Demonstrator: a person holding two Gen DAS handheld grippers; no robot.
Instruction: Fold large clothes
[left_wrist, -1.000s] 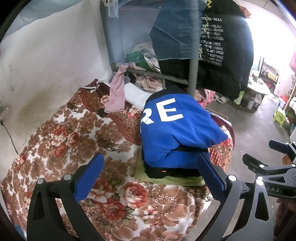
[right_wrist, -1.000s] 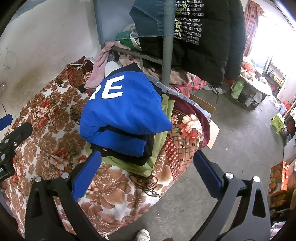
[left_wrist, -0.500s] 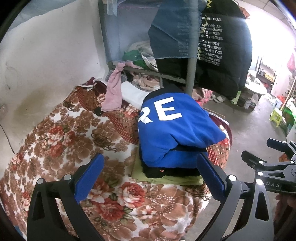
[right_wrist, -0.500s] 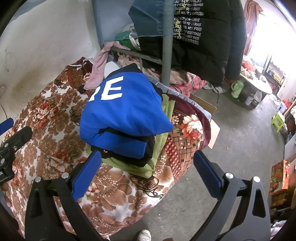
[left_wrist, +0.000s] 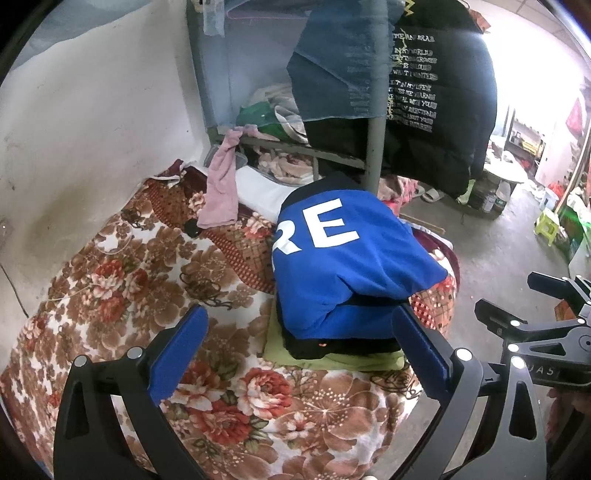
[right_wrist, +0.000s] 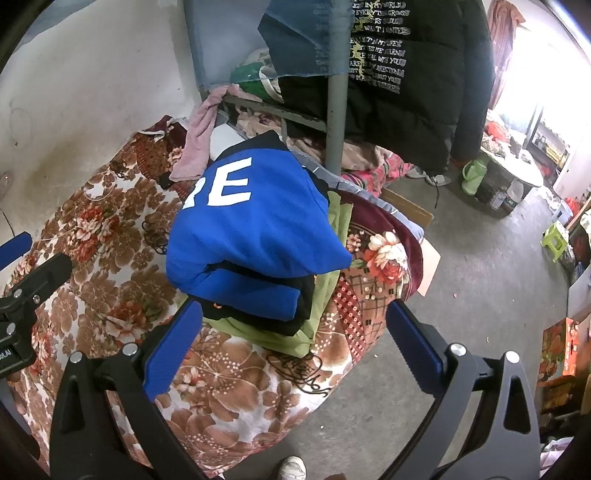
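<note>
Blue garment: a folded royal-blue sweatshirt with large white letters "RE" (left_wrist: 343, 266) tops a small stack on the bed, toward the bed's floor-side edge.
Stack beneath: a folded black garment (left_wrist: 332, 345) lies directly under the blue one, and a folded lime-green cloth (right_wrist: 325, 295) lies under both, its edge sticking out at the bottom.
Bed: a blanket printed with brown and red flowers on white (left_wrist: 129, 280) carries the stack; a dark red checked quilt (right_wrist: 369, 288) is bunched just beside the stack at 3 o'clock in the right wrist view.
Left gripper (left_wrist: 299, 347): its blue-padded jaws are spread wide and hold nothing; the stack lies ahead of the jaws at 12 to 1 o'clock, its near edge showing between the two pads, apart from both.
Right gripper (right_wrist: 293, 339): jaws also spread wide and empty; the stack lies ahead at 11 o'clock, its near corner just above the left pad, and I cannot tell whether they touch.
Background: a pink towel (left_wrist: 221, 184) hangs off a grey metal bed frame (left_wrist: 375, 155) at 12 o'clock, and a black padded jacket with pale printed text (left_wrist: 436, 103) hangs above it.
Floor: bare grey concrete (right_wrist: 480, 280) at 3 o'clock.
</note>
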